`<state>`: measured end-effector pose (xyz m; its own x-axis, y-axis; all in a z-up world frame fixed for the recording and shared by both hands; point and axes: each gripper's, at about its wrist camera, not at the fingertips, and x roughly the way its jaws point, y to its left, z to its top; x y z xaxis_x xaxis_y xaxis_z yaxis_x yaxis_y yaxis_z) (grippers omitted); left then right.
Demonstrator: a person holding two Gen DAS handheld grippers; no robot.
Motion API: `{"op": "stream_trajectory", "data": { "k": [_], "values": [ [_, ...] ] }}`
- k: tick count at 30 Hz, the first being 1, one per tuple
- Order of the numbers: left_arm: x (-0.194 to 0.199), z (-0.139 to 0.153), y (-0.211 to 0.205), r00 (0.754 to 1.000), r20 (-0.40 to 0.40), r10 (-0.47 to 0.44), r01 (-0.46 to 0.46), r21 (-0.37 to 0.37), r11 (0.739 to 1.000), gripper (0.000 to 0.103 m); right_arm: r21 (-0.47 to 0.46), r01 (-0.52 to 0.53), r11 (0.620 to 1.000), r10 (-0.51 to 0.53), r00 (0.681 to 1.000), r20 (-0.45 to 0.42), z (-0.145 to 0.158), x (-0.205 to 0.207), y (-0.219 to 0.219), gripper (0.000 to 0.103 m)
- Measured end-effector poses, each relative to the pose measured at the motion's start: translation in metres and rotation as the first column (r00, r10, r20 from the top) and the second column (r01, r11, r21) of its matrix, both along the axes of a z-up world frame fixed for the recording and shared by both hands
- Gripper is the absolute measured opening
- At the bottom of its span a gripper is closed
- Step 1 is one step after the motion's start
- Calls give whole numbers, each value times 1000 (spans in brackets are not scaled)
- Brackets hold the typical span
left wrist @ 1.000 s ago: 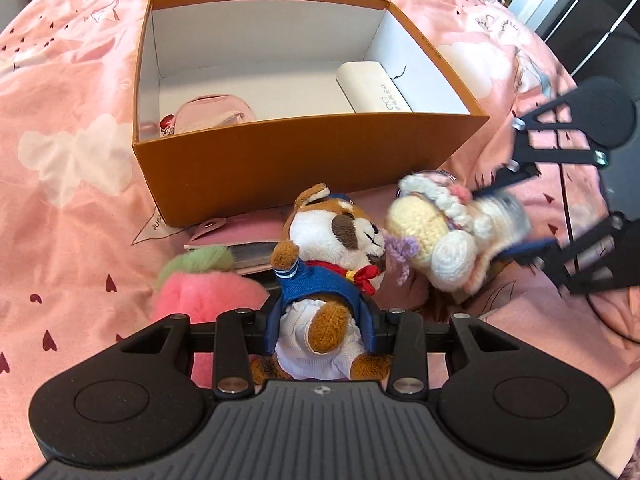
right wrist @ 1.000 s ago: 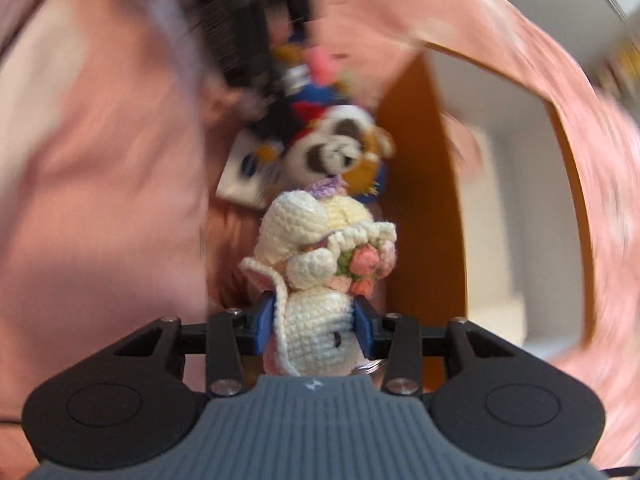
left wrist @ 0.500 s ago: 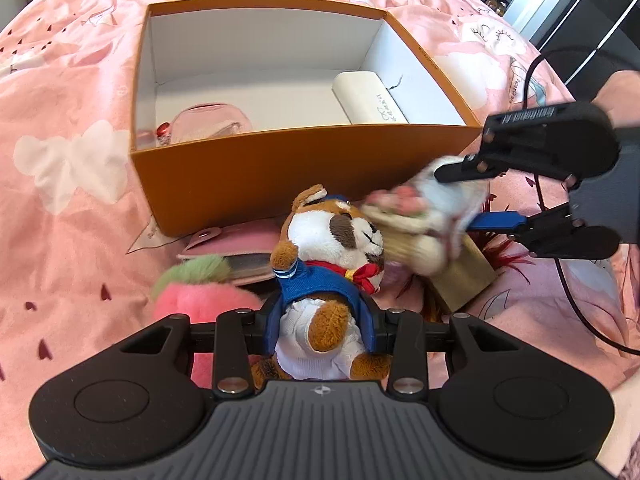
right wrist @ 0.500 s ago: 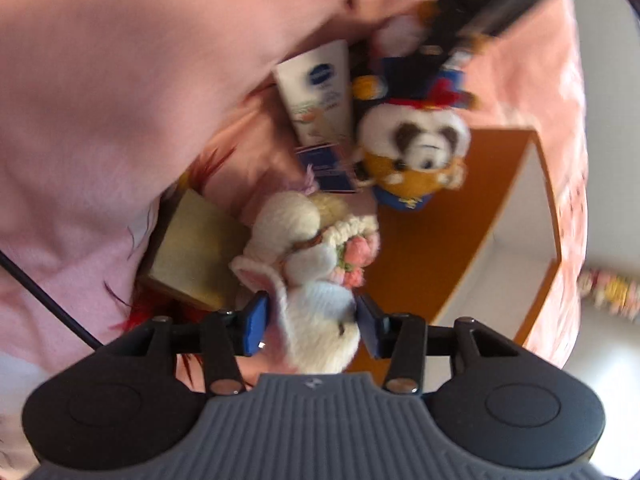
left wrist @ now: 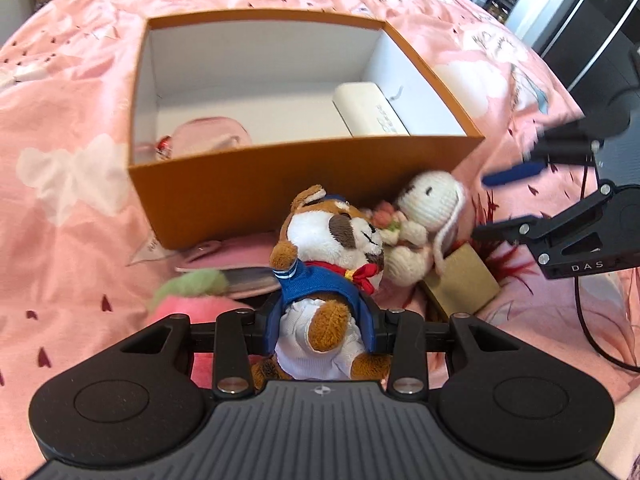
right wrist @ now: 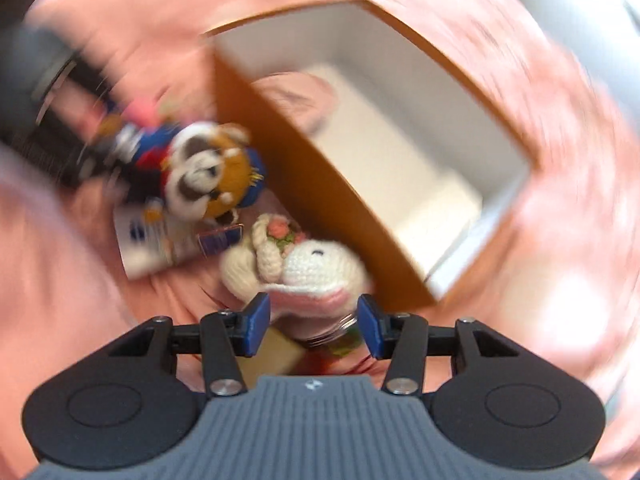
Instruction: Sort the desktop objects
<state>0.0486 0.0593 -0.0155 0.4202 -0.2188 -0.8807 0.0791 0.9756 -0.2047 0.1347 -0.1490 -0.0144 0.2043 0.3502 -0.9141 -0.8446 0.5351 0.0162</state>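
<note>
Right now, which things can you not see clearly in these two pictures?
- Pink item in the orange box: left wrist view, near wall hides most.
- Flat things under the plush dog: hidden by it.
- Gold block: crochet bunny covers part.
- Right wrist view: motion blur smears the white tube's print.

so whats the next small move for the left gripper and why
Probably lift the plush dog and carry it over the near wall of the orange box: the left gripper is shut on its body, and the box stands open just beyond.
</note>
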Motion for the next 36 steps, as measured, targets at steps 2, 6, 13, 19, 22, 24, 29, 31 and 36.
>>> {"op": "stream_trajectory", "data": {
  "k": [2, 6, 13, 19, 22, 24, 29, 31, 36],
  "values": [
    [0, 2, 3, 1000, 7, 15, -15, -8, 1000, 44, 79, 136, 988, -127, 985, -114, -6, 3, -9, 51],
    [1, 5, 4, 999, 20, 35, -34, -15, 999, 44, 129, 313, 941, -285, 938, -197, -18, -6, -7, 52],
    [-1, 10, 10, 997, 44, 64, -63, -30, 998, 44, 132, 527, 840, -480, 834, -272, -29, -3, 2, 64],
    [-2, 11, 15, 995, 57, 86, -83, -51, 995, 44, 119, 610, 783, -568, 780, -262, -44, -2, 11, 67],
    [-3, 11, 17, 994, 59, 90, -86, -61, 994, 44, 102, 621, 777, -583, 772, -252, -49, 4, 15, 70],
    [-2, 11, 18, 994, 56, 94, -90, -69, 994, 44, 91, 616, 783, -582, 776, -246, -55, 8, 19, 71],
    [-3, 12, 15, 993, 56, 102, -97, -71, 993, 44, 74, 636, 768, -600, 755, -264, -70, 24, 20, 75],
    [-2, 12, 14, 993, 53, 102, -98, -71, 993, 44, 88, 641, 762, -601, 752, -273, -69, 25, 16, 71],
    [-2, 15, 13, 993, 54, 104, -100, -79, 992, 44, 136, 643, 753, -588, 752, -298, -54, 19, -2, 60]
  ]
}}
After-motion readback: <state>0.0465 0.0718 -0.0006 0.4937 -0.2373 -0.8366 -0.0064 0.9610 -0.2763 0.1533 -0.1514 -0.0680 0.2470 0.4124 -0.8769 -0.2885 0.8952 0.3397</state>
